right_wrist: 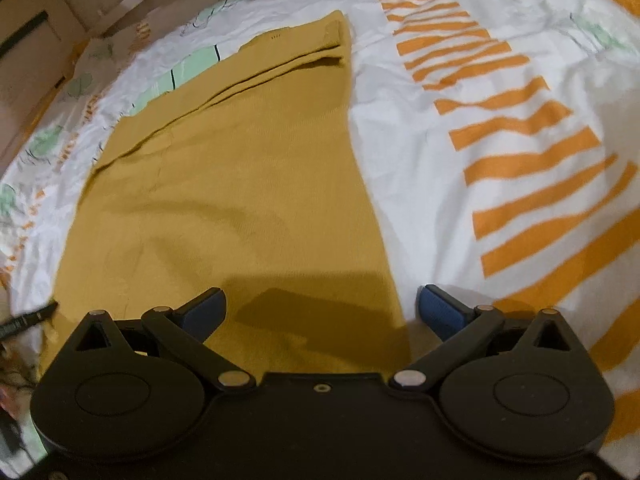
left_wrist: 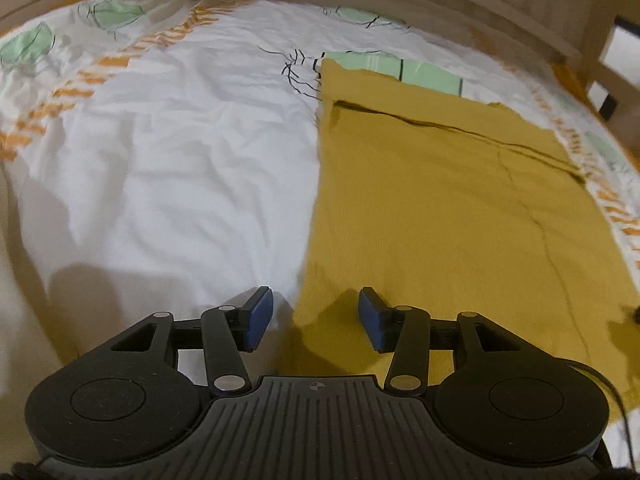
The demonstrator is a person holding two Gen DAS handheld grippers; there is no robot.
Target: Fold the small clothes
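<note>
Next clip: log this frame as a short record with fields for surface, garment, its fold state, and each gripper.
surface: bed with a white sheet printed with orange stripes and green leaves
garment: mustard-yellow knit garment, lying flat on the sheet
fold state: partly folded into a long panel, with a layered fold edge near its far end
left gripper: open, nothing between the blue pads, above the garment's near left edge
right gripper: open wide, empty, above the garment's near right edge
</note>
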